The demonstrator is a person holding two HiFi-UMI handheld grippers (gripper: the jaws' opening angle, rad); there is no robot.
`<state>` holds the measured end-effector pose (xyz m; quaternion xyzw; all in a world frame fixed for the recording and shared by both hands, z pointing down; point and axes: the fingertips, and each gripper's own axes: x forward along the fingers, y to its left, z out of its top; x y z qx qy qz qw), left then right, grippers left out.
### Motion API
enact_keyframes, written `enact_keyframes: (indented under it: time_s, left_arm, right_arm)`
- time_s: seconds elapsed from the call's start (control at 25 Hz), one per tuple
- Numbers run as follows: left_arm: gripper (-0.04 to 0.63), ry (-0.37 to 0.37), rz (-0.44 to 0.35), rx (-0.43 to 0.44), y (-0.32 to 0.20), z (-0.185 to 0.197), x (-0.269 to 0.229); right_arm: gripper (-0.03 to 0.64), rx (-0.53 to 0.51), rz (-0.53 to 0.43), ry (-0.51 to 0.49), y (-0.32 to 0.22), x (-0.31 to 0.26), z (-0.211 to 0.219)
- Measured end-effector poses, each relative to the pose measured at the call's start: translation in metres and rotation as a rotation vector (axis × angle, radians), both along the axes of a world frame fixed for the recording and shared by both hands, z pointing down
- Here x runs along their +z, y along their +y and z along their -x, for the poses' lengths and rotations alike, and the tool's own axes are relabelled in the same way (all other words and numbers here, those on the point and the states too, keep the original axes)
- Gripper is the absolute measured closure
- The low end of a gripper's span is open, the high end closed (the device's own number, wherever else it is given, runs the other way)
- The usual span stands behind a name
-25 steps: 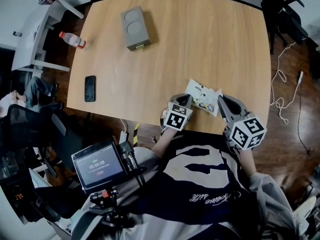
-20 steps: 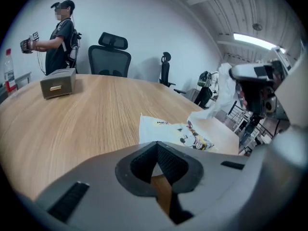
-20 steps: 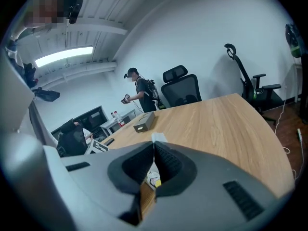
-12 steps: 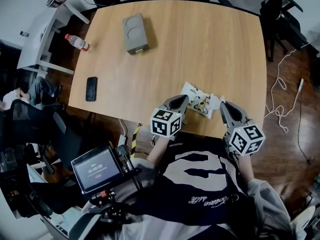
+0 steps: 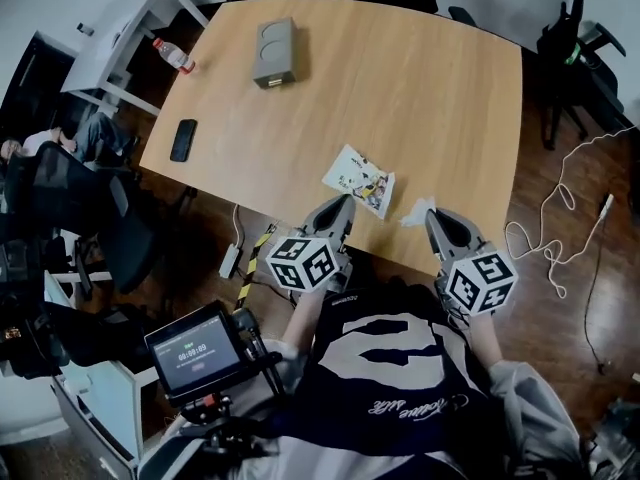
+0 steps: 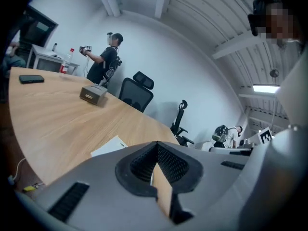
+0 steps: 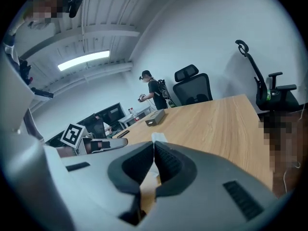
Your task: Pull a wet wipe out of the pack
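Observation:
The wet wipe pack lies flat near the wooden table's front edge; in the left gripper view the pack shows as a white corner beyond the jaws. My left gripper hovers just in front of it, lifted off, jaws shut with nothing between them. To the right of the pack, my right gripper is shut on a crumpled white wet wipe, which is apart from the pack. The wipe pokes up above the closed tips.
A grey box stands at the table's far left, a black phone near the left edge. A water bottle sits on a side desk. Office chairs and cables surround the table. A person stands far off.
My left gripper has risen off the pack and rolled. My right gripper has drawn back to the right with the wipe, which now hangs free of the pack.

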<state>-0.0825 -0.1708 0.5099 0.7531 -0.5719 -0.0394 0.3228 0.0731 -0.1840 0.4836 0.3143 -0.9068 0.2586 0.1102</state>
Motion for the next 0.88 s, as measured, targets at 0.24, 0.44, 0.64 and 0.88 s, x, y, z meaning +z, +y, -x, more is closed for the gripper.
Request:
enact_keyframes:
  time_s: [0.24,0.44,0.64,0.88]
  left_arm:
    - [0.592,0.024,-0.003,-0.09,0.047,-0.023,-0.01]
    - [0.592,-0.021,-0.016,-0.147,0.076,-0.014,-0.024]
    - [0.592,-0.044,-0.032,-0.162,0.09,-0.013,-0.031]
    - [0.592,-0.034,-0.057,-0.118,0.11,-0.014,-0.038]
  right_arm:
    - [0.615,-0.082,0.025,-0.031,0.028,0.007,-0.015]
    - [0.615,-0.152,0.032,-0.073,0.049,0.005,0.003]
    - [0.615,-0.173,0.034,-0.076,0.067,0.005,0.009]
    - [0.615,-0.168,0.035,-0.067,0.093,0.003,0.023]
